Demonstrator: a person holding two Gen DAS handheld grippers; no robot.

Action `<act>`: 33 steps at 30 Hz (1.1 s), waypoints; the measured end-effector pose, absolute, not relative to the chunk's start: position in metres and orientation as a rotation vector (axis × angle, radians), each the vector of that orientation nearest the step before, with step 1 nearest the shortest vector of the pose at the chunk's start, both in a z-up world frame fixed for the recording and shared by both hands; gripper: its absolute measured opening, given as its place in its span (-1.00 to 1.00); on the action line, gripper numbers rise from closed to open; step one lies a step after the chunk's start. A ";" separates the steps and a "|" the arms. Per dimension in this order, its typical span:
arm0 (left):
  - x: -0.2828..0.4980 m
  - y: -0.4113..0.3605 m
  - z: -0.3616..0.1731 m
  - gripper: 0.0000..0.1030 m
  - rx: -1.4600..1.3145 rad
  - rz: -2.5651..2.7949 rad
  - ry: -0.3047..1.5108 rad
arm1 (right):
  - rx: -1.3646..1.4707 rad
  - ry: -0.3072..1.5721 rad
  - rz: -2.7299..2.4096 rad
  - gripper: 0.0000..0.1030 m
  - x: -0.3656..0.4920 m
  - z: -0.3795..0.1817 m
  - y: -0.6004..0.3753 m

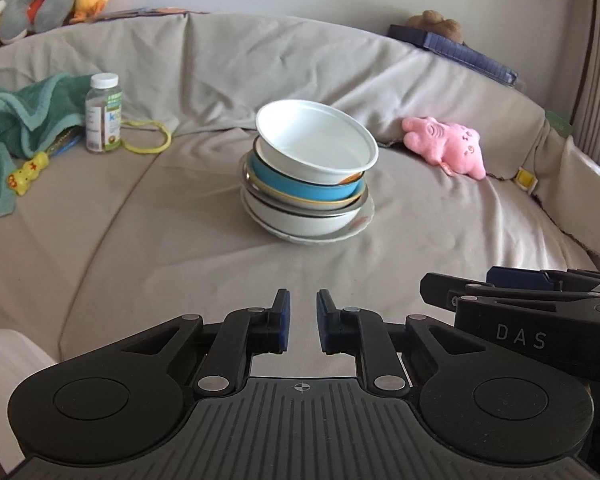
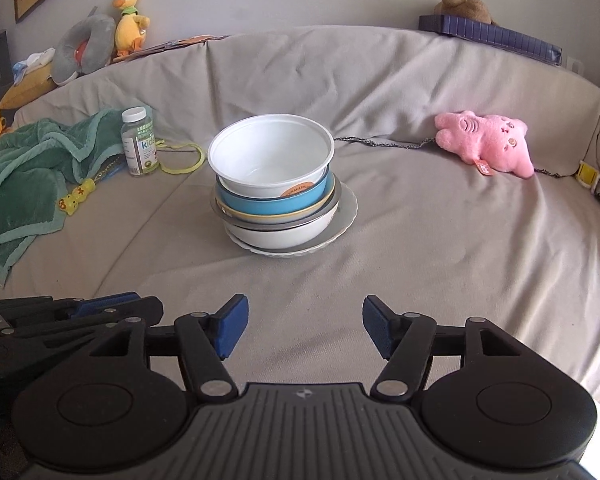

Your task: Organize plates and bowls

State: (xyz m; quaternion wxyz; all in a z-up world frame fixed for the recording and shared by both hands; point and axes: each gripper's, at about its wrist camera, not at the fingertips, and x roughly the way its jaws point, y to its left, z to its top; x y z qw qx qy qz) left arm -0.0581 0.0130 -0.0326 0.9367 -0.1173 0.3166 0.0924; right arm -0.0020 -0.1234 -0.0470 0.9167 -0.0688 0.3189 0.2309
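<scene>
A stack of dishes stands on the beige couch cover in the middle of both views. A white bowl (image 1: 320,142) (image 2: 270,152) is on top and leans. Under it sit a blue bowl (image 1: 300,186) (image 2: 268,202), a metal dish, a larger white bowl (image 1: 300,220) (image 2: 284,236) and a white plate (image 1: 360,222) (image 2: 346,208) at the bottom. My left gripper (image 1: 303,322) is nearly shut and empty, well short of the stack. My right gripper (image 2: 303,326) is open and empty, also short of the stack. Each gripper shows at the edge of the other's view.
A pink plush toy (image 1: 446,146) (image 2: 486,142) lies to the right of the stack. A vitamin bottle (image 1: 103,114) (image 2: 139,142), a yellow-green cord and a green towel (image 1: 16,128) (image 2: 32,172) lie to the left. Soft toys sit along the couch back.
</scene>
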 end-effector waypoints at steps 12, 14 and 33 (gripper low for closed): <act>-0.062 0.003 -0.030 -0.67 -0.177 0.185 0.643 | -0.117 0.720 0.483 0.25 0.001 -0.059 -0.126; -0.063 0.001 -0.029 -0.67 -0.173 0.180 0.641 | -0.114 0.723 0.484 0.25 0.001 -0.059 -0.126; -0.060 0.001 -0.030 -0.67 -0.160 0.177 0.650 | -0.115 0.724 0.489 0.25 0.000 -0.057 -0.129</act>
